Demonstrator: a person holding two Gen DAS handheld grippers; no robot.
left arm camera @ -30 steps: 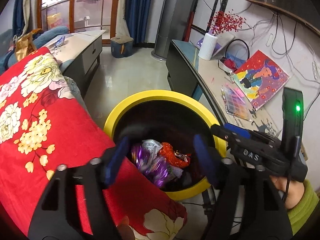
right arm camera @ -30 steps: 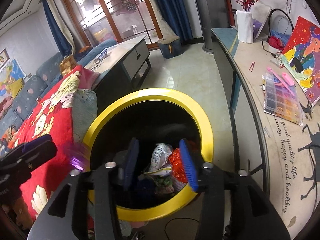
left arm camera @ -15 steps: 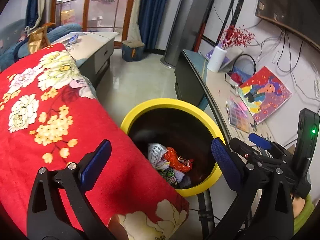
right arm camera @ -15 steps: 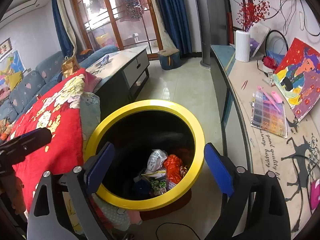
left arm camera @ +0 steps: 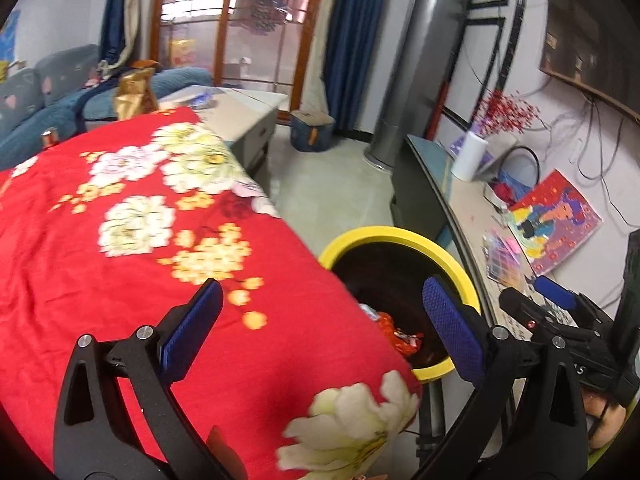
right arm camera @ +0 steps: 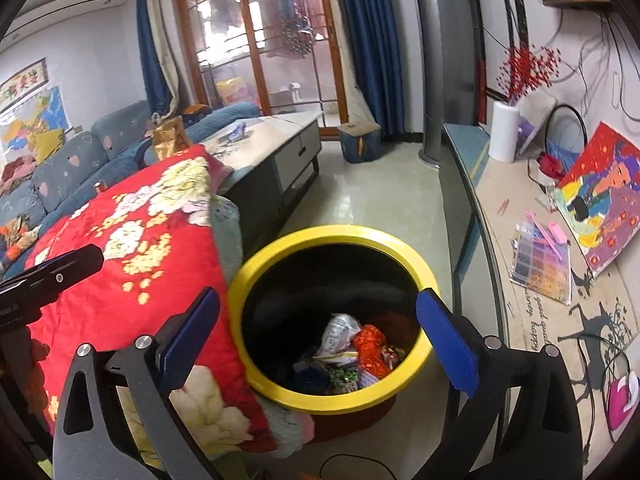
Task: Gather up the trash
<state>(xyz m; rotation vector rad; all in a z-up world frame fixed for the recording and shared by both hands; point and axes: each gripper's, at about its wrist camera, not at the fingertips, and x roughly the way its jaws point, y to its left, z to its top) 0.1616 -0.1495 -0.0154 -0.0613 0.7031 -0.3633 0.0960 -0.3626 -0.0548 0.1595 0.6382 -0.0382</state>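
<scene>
A yellow-rimmed black trash bin [right arm camera: 332, 234] stands on the floor between a red blanket and a long bench. Crumpled wrappers [right arm camera: 360, 354], white, red and green, lie at its bottom. My right gripper [right arm camera: 317, 294] hangs above the bin, jaws still opening, nothing between them. My left gripper [left arm camera: 320, 284] is open and empty over the blanket's edge, with the bin [left arm camera: 400, 234] and its wrappers [left arm camera: 400, 336] to its right. The right gripper's body [left arm camera: 560, 320] shows at the lower right of the left wrist view. A purple wrapper [right arm camera: 238, 130] lies on the far coffee table.
A red flowered blanket [left arm camera: 160, 240] covers the surface left of the bin. Beyond it stand a grey coffee table [right arm camera: 280, 140] and a blue sofa [right arm camera: 80, 160]. The bench [right arm camera: 520, 280] on the right holds a painting, a bead box and a white vase. A gold bag [left arm camera: 134, 94] sits behind the blanket.
Both grippers opened wide, dropped their wrappers into the bin, then rose and drew back from it. The left one swung left over the blanket.
</scene>
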